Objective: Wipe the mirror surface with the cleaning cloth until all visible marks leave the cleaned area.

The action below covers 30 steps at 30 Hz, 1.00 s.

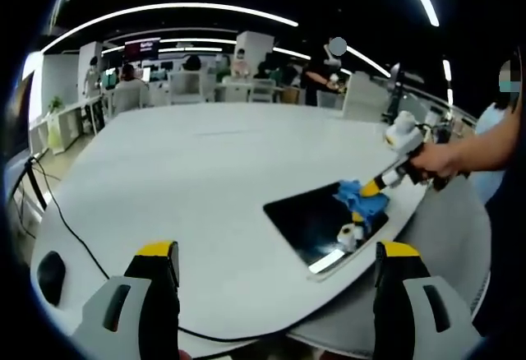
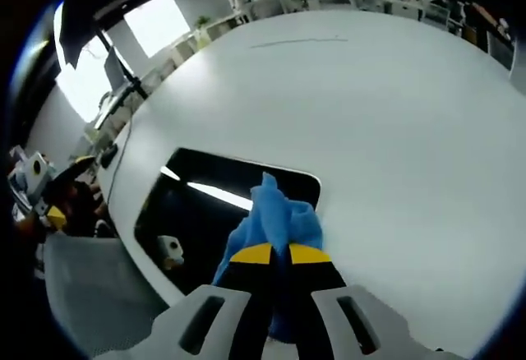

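Observation:
A dark rectangular mirror (image 1: pixel 316 220) (image 2: pixel 205 204) lies flat on the white table near its right edge. A blue cleaning cloth (image 1: pixel 362 200) (image 2: pixel 275 220) rests on the mirror's far corner. My right gripper (image 2: pixel 279 253) (image 1: pixel 371 189) is shut on the cloth and presses it onto the glass; in the left gripper view a hand holds it, reaching in from the right. My left gripper (image 1: pixel 275 253) hangs open above the table, short of the mirror, with nothing between its yellow-tipped jaws. In the right gripper view it appears at the far left (image 2: pixel 49 204).
The big white round table (image 1: pixel 189 179) (image 2: pixel 394 113) spreads out behind the mirror. A black cable (image 1: pixel 74 237) and a black mouse-like object (image 1: pixel 51 274) lie at its left edge. Desks, chairs and seated people (image 1: pixel 189 80) fill the background. A person (image 1: pixel 501 146) stands at right.

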{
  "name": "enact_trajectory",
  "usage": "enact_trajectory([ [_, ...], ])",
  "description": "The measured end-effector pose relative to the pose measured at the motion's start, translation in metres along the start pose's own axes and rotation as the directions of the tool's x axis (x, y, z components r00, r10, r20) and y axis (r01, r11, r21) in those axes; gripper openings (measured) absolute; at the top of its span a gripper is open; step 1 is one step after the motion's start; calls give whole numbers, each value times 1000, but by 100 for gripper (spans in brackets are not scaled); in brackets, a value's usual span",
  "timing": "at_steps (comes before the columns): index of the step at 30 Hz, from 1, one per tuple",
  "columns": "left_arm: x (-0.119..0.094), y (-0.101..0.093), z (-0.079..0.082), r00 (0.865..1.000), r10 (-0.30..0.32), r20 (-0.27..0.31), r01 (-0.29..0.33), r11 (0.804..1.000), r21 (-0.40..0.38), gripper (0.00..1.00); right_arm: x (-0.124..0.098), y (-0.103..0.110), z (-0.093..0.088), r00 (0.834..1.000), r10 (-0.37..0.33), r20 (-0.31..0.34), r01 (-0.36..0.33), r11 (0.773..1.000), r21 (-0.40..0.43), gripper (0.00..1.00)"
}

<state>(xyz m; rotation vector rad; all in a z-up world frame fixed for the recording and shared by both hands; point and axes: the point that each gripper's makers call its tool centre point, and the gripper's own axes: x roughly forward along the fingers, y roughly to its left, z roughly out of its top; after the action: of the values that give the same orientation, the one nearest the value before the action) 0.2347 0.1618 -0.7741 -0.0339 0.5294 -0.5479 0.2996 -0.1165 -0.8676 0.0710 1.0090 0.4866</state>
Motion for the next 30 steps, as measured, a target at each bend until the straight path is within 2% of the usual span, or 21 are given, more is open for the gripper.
enact_trajectory([
  [3, 2, -7, 0, 1000, -9, 1, 9, 1000, 6, 100, -2, 1, -2, 1000, -4, 25, 4, 1000, 1, 0],
  [7, 2, -11, 1, 1000, -14, -2, 14, 1000, 15, 100, -9, 9, -17, 1000, -15, -10, 15, 998, -66, 0],
  [14, -2, -8, -1, 1000, 22, 3, -22, 1000, 11, 100, -21, 14, -38, 999, -28, -27, 26, 998, -54, 0],
  [22, -8, 5, -8, 996, 82, 22, -81, 996, -29, 100, -24, 15, -44, 999, -19, -48, 16, 998, -63, 0],
  [27, -9, 8, -6, 997, 76, 22, -76, 997, -21, 100, -23, 15, -43, 998, -24, -65, 23, 1000, -12, 0],
  [30, -8, 11, -7, 998, 62, 12, -62, 998, -21, 100, -20, 27, -43, 998, 37, -60, -38, 999, -18, 0],
])
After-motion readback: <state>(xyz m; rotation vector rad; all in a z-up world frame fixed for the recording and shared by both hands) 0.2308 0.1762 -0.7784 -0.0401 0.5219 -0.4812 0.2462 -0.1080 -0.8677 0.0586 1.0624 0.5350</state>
